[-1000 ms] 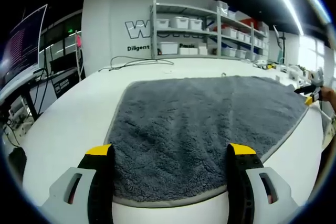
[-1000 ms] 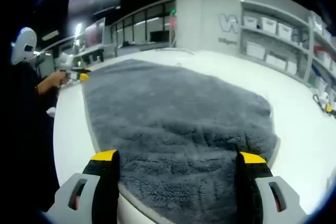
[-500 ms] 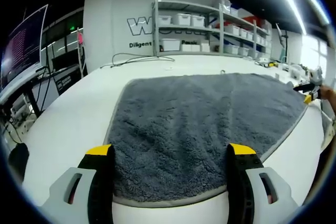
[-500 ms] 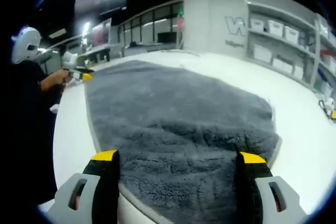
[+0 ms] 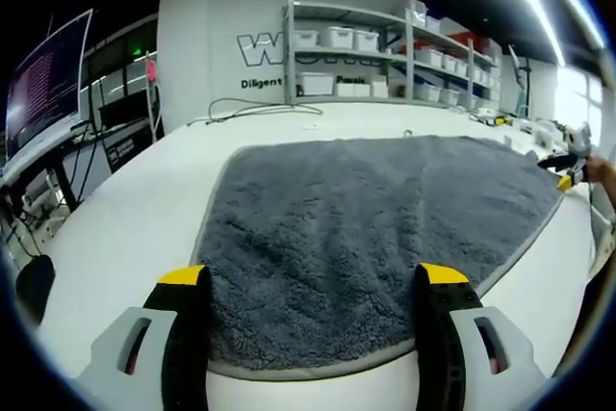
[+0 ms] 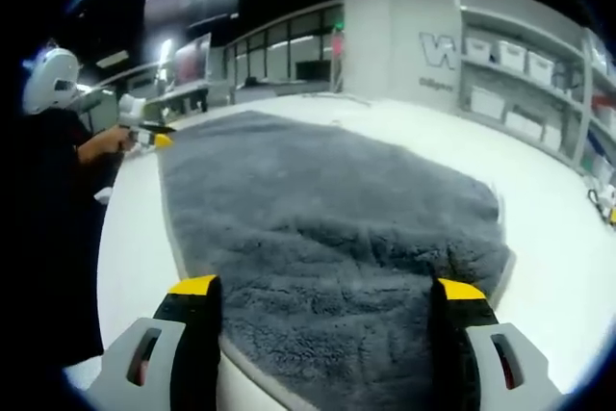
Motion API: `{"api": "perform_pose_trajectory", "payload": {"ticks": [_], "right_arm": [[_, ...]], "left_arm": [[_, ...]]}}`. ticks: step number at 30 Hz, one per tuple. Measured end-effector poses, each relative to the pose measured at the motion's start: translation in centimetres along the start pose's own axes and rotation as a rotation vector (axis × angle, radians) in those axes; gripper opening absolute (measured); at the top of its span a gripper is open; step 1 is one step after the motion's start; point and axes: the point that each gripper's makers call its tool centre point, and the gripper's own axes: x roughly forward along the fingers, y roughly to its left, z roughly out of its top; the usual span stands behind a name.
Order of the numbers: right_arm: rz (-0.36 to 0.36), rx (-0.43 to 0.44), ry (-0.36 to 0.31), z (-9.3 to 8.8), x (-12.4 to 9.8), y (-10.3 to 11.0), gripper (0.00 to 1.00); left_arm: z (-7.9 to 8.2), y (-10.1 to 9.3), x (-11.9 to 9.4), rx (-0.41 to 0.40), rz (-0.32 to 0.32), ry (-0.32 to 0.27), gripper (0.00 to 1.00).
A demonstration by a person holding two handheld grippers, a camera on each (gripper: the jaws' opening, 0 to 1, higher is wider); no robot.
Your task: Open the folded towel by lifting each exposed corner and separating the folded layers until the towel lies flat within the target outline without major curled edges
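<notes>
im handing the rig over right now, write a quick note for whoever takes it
Left gripper: jaws wide open, holding nothing, over one corner of the grey towel.
Right gripper: jaws wide open, holding nothing, over another corner of the towel.
Towel: spread open on the white table, a single layer as far as the views show.
Done: unfolding looks finished.
Left: a wrinkled patch near the right gripper to smooth; check the edges. I can't make out any target outline.

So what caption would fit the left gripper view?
Open left gripper poised over a grey towel spread flat on a white table.
</notes>
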Motion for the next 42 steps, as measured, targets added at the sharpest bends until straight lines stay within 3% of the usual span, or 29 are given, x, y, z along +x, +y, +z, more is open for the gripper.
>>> {"api": "perform_pose_trajectory", "payload": {"ticks": [15,24,27,30,36,42], "right_arm": [[-0.07,0.039,-0.001,-0.6,-1.2,0.5,0.89],[-0.087,0.047,0.041,-0.7,-1.5,0.8,0.88],[-0.092,0.043,0.064,-0.9,-1.9,1.0,0.85],[-0.097,-0.057,0.005,-0.1,-2.2,1.2,0.79],[-0.099,-0.024,0.016,-0.4,-2.8,1.8,0.66],[-0.128,0.041,-0.014,-0.7,-3.0,2.0,0.66]], "left_arm": [[-0.2,-0.3,-0.5,0.005,-0.019,-0.008,0.86],[-0.1,-0.3,-0.4,0.011,-0.031,0.003,0.84],[0.9,-0.3,-0.4,0.049,-0.037,-0.025,0.76],[2.4,0.0,-0.1,0.048,-0.036,-0.066,0.67],[4.6,0.5,1.4,0.024,-0.07,-0.094,0.64],[5.5,1.5,3.3,0.009,-0.085,-0.079,0.62]]}}
